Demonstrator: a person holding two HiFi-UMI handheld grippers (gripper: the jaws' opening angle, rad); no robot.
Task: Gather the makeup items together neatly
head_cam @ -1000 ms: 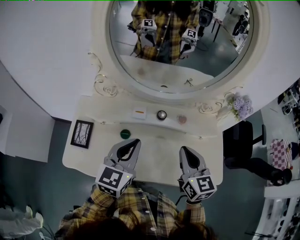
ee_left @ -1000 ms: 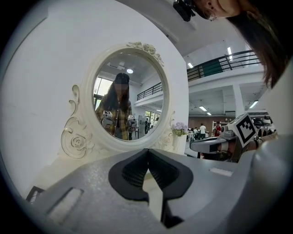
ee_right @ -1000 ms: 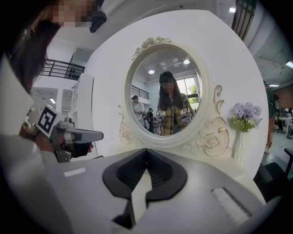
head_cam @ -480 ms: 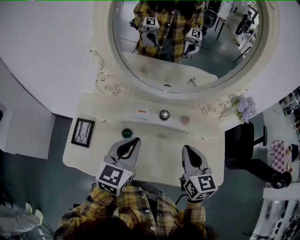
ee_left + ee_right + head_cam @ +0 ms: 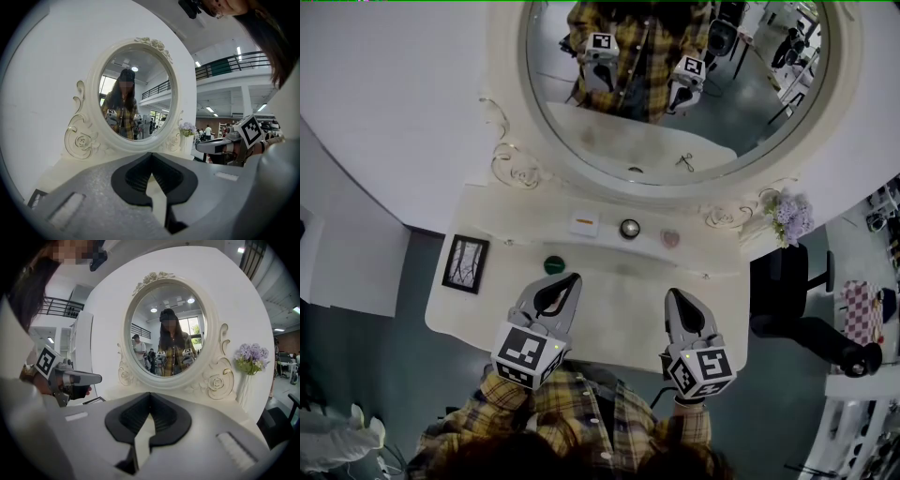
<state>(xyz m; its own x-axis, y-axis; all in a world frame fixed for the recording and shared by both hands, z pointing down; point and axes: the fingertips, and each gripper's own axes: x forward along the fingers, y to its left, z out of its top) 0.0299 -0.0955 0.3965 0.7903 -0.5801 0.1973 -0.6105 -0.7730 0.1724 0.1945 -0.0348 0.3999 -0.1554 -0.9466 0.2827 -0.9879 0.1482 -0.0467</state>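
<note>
On the white vanity table (image 5: 619, 323) several small makeup items lie spread out: a dark green round compact (image 5: 552, 265) at the left, a white flat case (image 5: 583, 223), a dark round jar (image 5: 629, 228) and a pink round piece (image 5: 670, 238) on the raised shelf under the mirror. My left gripper (image 5: 572, 280) hovers over the table's near part, shut and empty, just right of the green compact. My right gripper (image 5: 675, 296) is beside it, also shut with nothing held. In both gripper views the jaws meet tip to tip and hide the tabletop items.
A large round mirror (image 5: 670, 84) in an ornate white frame stands behind the shelf and reflects the person and both grippers. A black picture frame (image 5: 464, 266) lies at the table's left end. A vase of lilac flowers (image 5: 790, 217) stands at the right; a dark chair (image 5: 783, 281) sits beyond.
The head view has shifted a little, so the table sits slightly lower and to the right in frame. Both grippers stay shut in the same places over the table.
</note>
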